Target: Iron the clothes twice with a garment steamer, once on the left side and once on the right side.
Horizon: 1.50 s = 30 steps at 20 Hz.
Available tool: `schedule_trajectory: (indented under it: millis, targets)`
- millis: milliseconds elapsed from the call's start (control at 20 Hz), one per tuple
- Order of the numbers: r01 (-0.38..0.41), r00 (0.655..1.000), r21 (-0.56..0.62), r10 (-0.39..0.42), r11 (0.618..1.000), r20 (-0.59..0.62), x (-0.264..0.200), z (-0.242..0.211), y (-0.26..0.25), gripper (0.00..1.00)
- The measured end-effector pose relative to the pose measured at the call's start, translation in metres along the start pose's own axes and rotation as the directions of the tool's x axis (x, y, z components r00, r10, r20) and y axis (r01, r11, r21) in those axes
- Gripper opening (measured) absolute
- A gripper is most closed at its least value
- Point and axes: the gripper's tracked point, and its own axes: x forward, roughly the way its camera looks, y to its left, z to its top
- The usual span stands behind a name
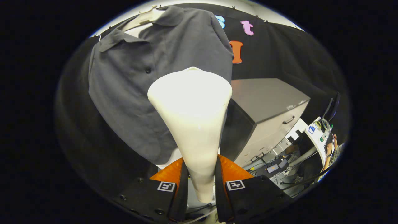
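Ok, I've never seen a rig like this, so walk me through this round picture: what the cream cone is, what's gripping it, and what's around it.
The camera rides on a hand-held gripper and looks forward along its two fingers, hence the round fisheye picture. The fingers are shut on the handle of a cream garment steamer, whose wide head points ahead. Beyond it a dark grey polo shirt hangs on a pale hanger against the booth's black cloth wall. Beside the shirt stands a grey drawer cabinet, with cables on the floor below and a person's arm at a desk further off.
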Motion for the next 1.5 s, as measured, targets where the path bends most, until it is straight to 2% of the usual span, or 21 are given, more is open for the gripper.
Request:
schedule_trajectory:
  millis: [400,900,1100,1500]
  targets:
    - [-0.019,0.993,-0.008,0.02,1.0,0.119,-0.043,0.073,0.04,0.46]
    - [-0.074,0.986,-0.098,0.088,0.992,0.144,-0.011,0.111,0.127,0.46]
    - [-0.067,0.99,-0.112,0.08,0.991,0.114,0.019,0.11,0.14,0.46]
    - [-0.082,0.996,-0.07,0.084,0.994,0.028,0.075,0.068,0.143,0.46]
